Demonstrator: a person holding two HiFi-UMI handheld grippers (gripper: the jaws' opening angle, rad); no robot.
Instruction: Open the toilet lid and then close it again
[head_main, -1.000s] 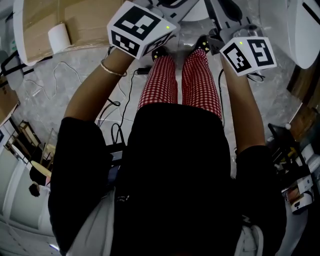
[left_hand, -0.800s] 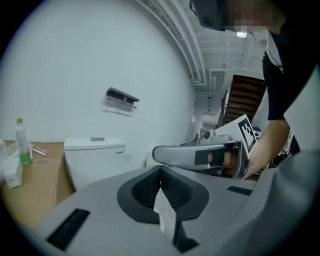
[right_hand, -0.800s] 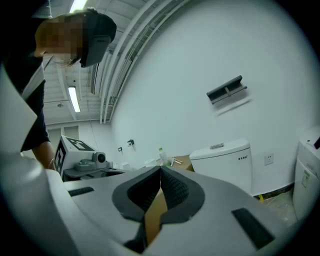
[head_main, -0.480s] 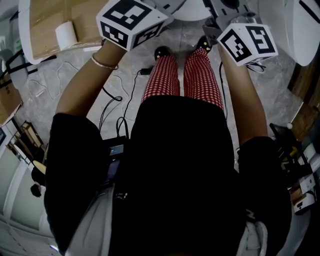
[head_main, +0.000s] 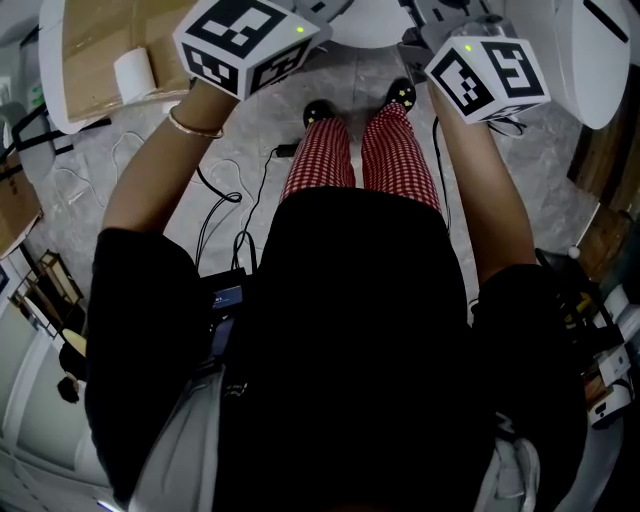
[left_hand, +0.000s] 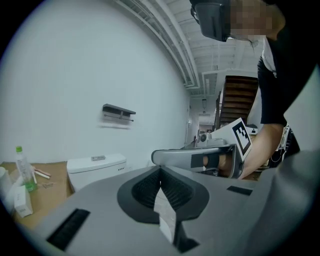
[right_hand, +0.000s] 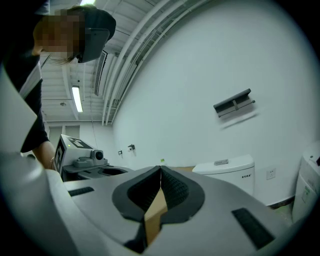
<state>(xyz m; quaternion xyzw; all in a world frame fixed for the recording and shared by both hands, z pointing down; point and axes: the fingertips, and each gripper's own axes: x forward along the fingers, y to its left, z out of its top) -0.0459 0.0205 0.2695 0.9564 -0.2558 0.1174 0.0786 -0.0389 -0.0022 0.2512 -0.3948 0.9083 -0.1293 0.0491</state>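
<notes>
Only the toilet's white tank (left_hand: 95, 169) with its top button shows in the left gripper view, against the white wall. The right gripper view has the same tank (right_hand: 226, 172) at right. A white rounded toilet edge (head_main: 368, 20) shows at the top of the head view; the lid is not visible. My left gripper (left_hand: 160, 168) is shut with nothing between its jaws. My right gripper (right_hand: 160, 171) is also shut and empty. Both are held up in the air, side by side, level with the tank and apart from it. Their marker cubes (head_main: 240, 40) (head_main: 487, 75) sit at the head view's top.
A dark shelf (left_hand: 118, 112) hangs on the wall above the tank. A green-capped bottle (left_hand: 21, 167) stands on a brown surface at left. A white bin (right_hand: 307, 187) stands right of the tank. Cables (head_main: 230, 200) trail over the grey floor, and a paper roll (head_main: 132, 70) lies at left.
Both grippers have moved forward, toward the top of the head view; the left one has also drifted left. Both stay shut.
</notes>
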